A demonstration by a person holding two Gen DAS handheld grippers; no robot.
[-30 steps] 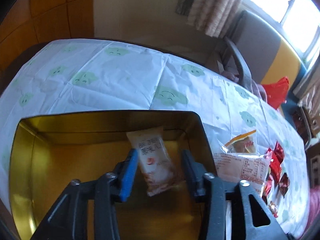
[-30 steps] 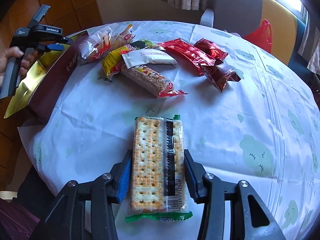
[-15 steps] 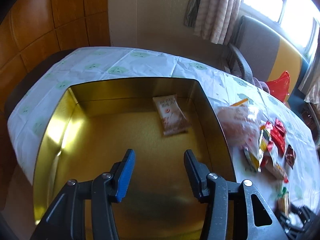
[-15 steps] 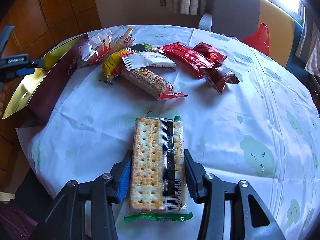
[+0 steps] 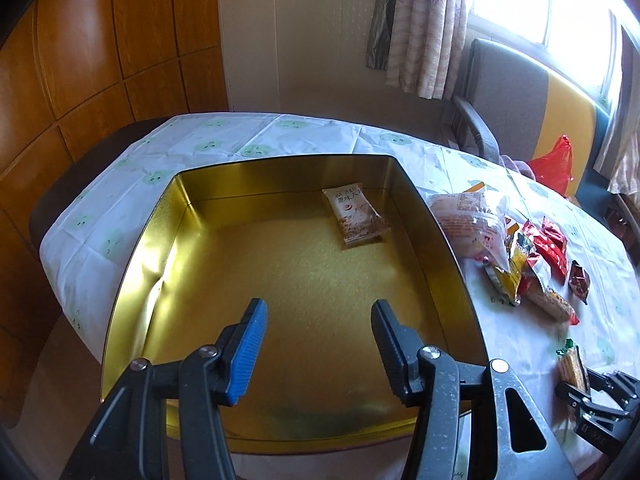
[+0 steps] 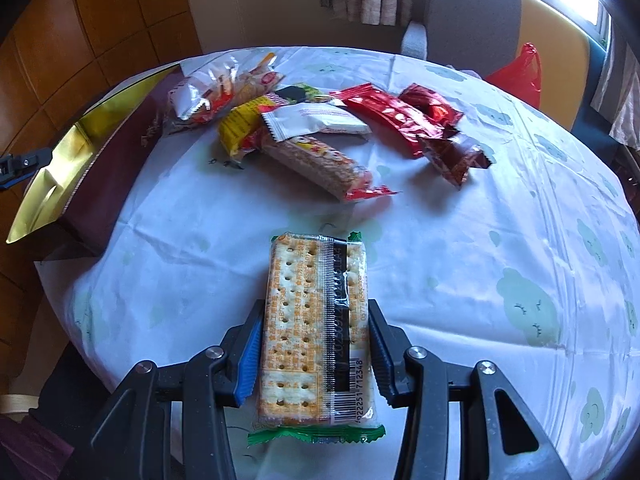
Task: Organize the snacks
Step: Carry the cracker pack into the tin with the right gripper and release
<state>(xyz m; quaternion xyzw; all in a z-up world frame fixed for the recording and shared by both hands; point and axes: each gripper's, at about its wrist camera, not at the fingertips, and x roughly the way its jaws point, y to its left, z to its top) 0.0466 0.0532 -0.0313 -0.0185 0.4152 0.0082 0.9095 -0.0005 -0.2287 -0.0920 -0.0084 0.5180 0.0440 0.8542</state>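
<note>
A gold tin box [image 5: 168, 216] stands on the table's left side, with one white snack packet [image 5: 356, 214] lying in its far right corner. My left gripper [image 5: 318, 316] is open and empty above the box's near edge. My right gripper [image 6: 316, 320] is shut on a cracker pack [image 6: 316, 312] and holds it above the tablecloth. A pile of snacks [image 6: 312, 128] lies beyond it, next to the box [image 6: 96, 160]. The pile also shows in the left wrist view [image 5: 504, 240], as do the cracker pack [image 5: 574, 368] and right gripper [image 5: 600, 396].
A round table with a white cloud-print cloth [image 6: 520, 240]. A grey and yellow chair [image 6: 480, 20] with a red bag [image 6: 520, 72] stands behind it. Wooden panelling [image 5: 80, 60] is at the left, and curtains [image 5: 420, 20] hang by the window.
My left gripper has pulled back and up from the white packet, which now lies free in the box. My right gripper still holds the cracker pack and has barely moved.
</note>
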